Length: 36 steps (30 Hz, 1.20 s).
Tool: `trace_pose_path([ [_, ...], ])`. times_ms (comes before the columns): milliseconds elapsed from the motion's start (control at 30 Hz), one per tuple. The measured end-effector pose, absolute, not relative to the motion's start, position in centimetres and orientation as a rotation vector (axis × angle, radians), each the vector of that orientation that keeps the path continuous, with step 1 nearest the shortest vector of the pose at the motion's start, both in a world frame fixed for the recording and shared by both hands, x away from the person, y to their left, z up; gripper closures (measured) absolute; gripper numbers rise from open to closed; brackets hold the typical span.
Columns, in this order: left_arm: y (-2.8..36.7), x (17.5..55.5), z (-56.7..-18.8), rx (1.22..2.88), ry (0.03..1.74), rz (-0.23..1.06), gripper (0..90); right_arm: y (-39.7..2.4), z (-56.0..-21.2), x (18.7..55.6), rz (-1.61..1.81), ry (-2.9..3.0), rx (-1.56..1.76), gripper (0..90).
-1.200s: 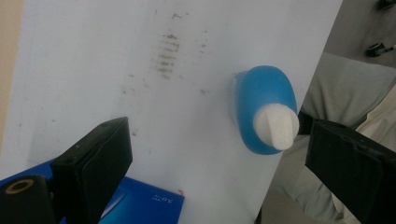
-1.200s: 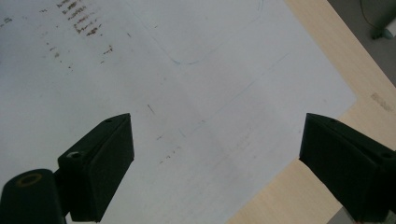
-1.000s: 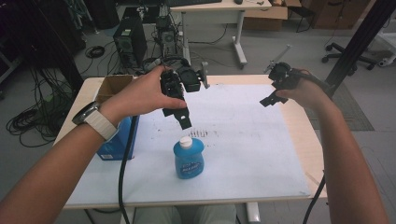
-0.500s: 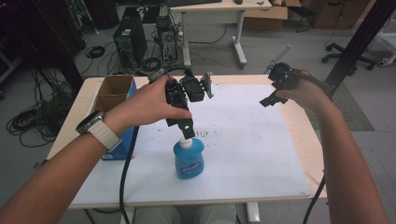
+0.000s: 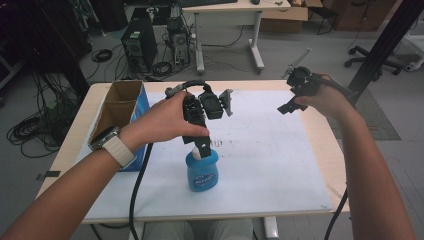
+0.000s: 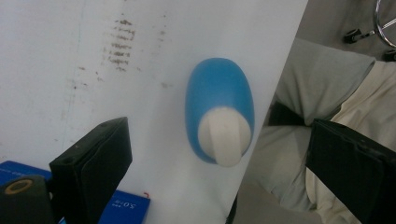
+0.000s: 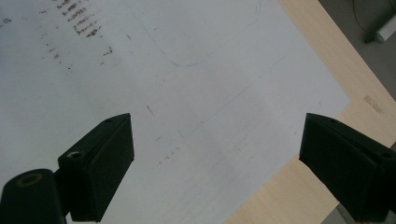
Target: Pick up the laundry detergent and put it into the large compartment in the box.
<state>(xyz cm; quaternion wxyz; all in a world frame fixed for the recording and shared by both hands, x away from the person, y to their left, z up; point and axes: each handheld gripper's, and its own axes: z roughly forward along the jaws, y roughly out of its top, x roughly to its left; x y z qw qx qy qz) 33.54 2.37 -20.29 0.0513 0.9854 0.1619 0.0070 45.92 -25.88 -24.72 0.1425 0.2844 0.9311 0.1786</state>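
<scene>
From my remote station, I read the left gripper as released: its two black jaws stand wide apart at the bottom of the left gripper view, and the blue bottle with its white cap sits in the gap between them, seen from straight above and touched by neither jaw. In the high view I see the same gripper pointing down just over the cap, with the bottle standing upright on the white sheet near the table's near edge, slightly left of centre. The left hand wraps the gripper body, a watch with a pale strap sits on the wrist, and a black cable hangs from the gripper toward the near edge. I read the right gripper as released too: its jaws are spread wide with nothing between them, above a bare, smudged part of the sheet beside the wooden table edge. In the high view the right gripper hovers over the far right corner of the table, well apart from the bottle. An open blue cardboard box stands at the table's left side, near the left forearm.
</scene>
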Motion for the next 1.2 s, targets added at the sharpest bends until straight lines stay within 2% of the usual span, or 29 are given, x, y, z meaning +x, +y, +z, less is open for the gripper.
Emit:
trace_pose_path([
  [1200,1.6,33.1,-24.9,3.018,0.495,0.03,6.9,-25.7,-24.5,45.6,0.519,2.682,0.811,10.1],
])
